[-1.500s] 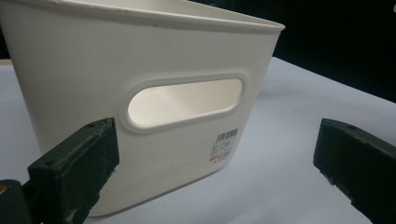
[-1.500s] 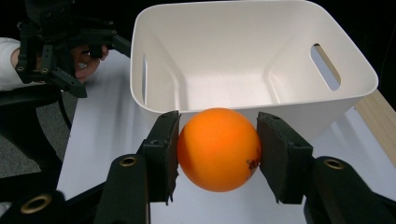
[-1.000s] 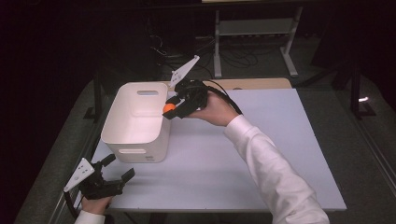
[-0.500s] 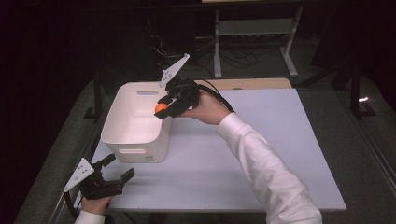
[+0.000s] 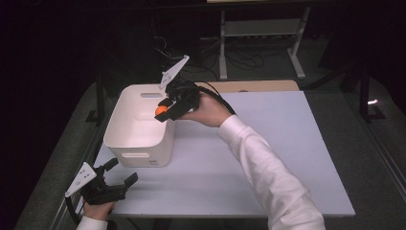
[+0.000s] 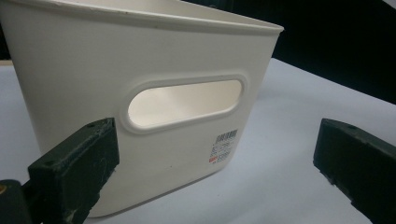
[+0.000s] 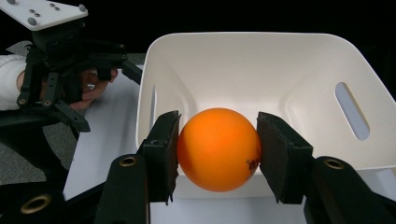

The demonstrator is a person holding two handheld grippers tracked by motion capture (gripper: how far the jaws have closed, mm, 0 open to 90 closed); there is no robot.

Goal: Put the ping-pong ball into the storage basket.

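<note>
Dark room, white table; right gripper fingers clamp orange over bin; left gripper fingers spread, empty.

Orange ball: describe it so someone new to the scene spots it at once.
Find the white table, then the white bin at its left side. Above the bin's right rim, the right claw is shut on the orange ball. It is the one brightly coloured round thing among white and black items.
</note>
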